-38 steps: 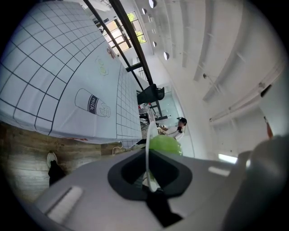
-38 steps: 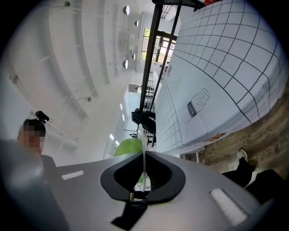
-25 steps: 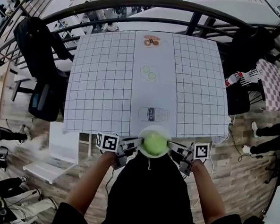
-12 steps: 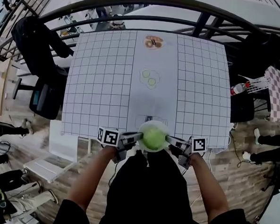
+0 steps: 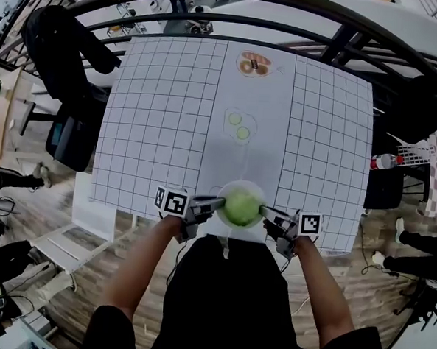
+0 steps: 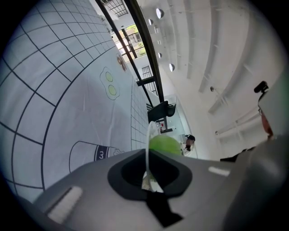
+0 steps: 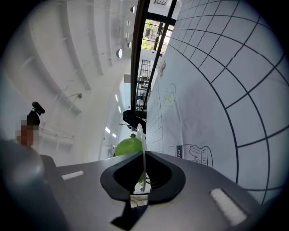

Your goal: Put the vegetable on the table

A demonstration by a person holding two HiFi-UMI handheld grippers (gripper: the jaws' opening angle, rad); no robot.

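A round green vegetable lies on a white plate, held level over the near edge of the gridded table. My left gripper is shut on the plate's left rim, and my right gripper is shut on its right rim. In the left gripper view the thin plate rim runs between the jaws of the left gripper, with the vegetable behind. The right gripper view shows the same: the rim, the right gripper and the vegetable.
Printed on the table's middle strip are a cucumber-slice outline and a food picture farther back. A dark jacket hangs over a chair at the left. A black railing curves behind the table. A bottle stands at the right.
The plate with the vegetable has come forward from in front of the table to over its near edge, covering the printed bottle outline. Both grippers stay shut on its rim.
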